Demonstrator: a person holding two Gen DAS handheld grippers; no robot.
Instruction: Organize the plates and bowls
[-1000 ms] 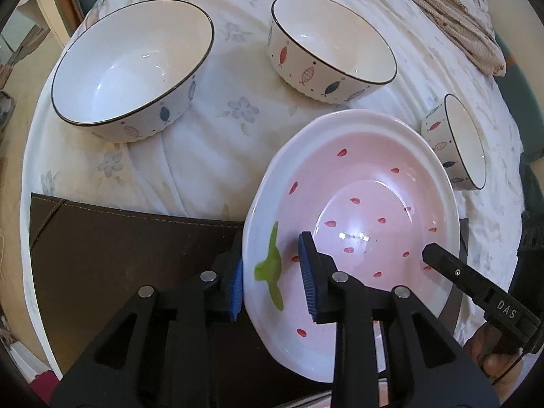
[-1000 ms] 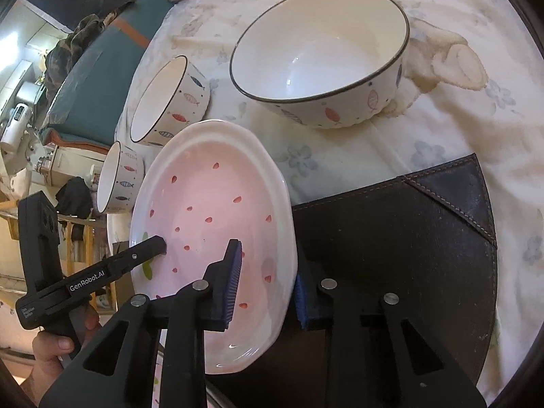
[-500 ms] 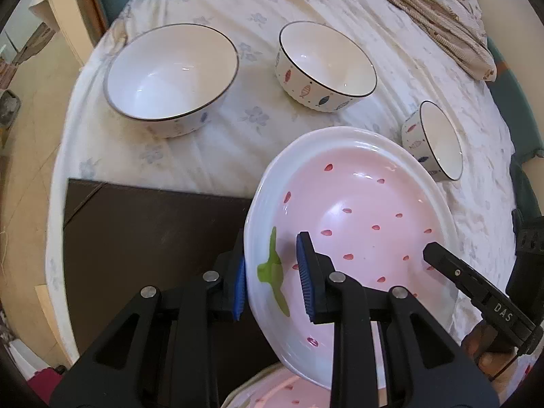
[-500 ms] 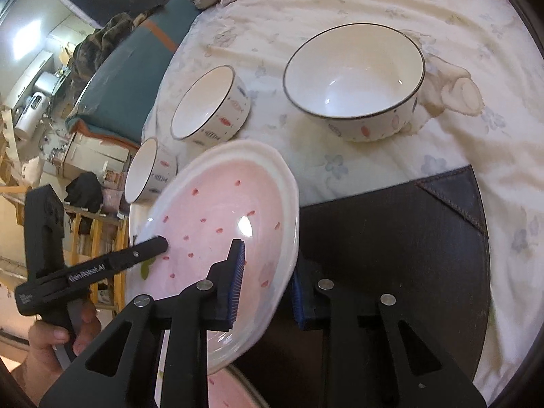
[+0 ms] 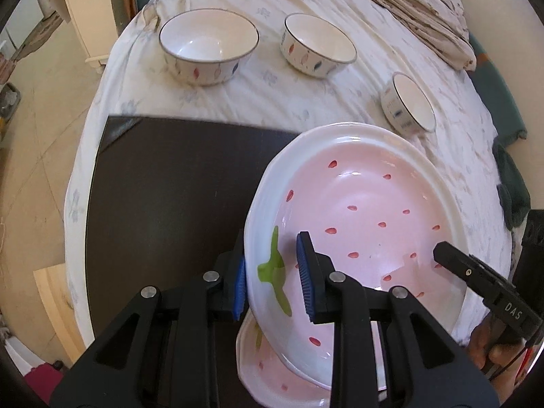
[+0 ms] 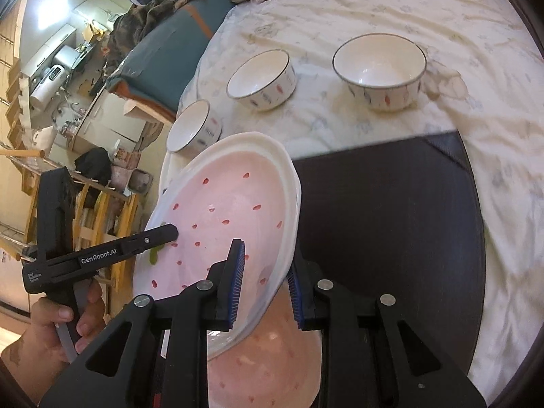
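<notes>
A pink strawberry-pattern plate [image 5: 367, 217] is held in the air by both grippers. My left gripper [image 5: 272, 282] is shut on its left rim by the green leaf mark. My right gripper [image 6: 265, 284] is shut on its right rim [image 6: 289, 210]. A second pink plate [image 5: 272, 374] lies under it, also seen in the right wrist view [image 6: 272, 357]. Three white bowls stand on the cloth: a large one [image 5: 207, 51], a middle one [image 5: 318, 46] and a small one [image 5: 409, 103].
A dark brown mat [image 5: 163, 197] lies on the floral cloth [image 5: 272, 102] to the left of the plates. A striped blanket [image 5: 408, 6] lies at the back right. The table's left edge drops to the floor [image 5: 30, 156].
Both grippers have lifted the pink plate and pulled back from the bowls. The second pink plate beneath has come into view.
</notes>
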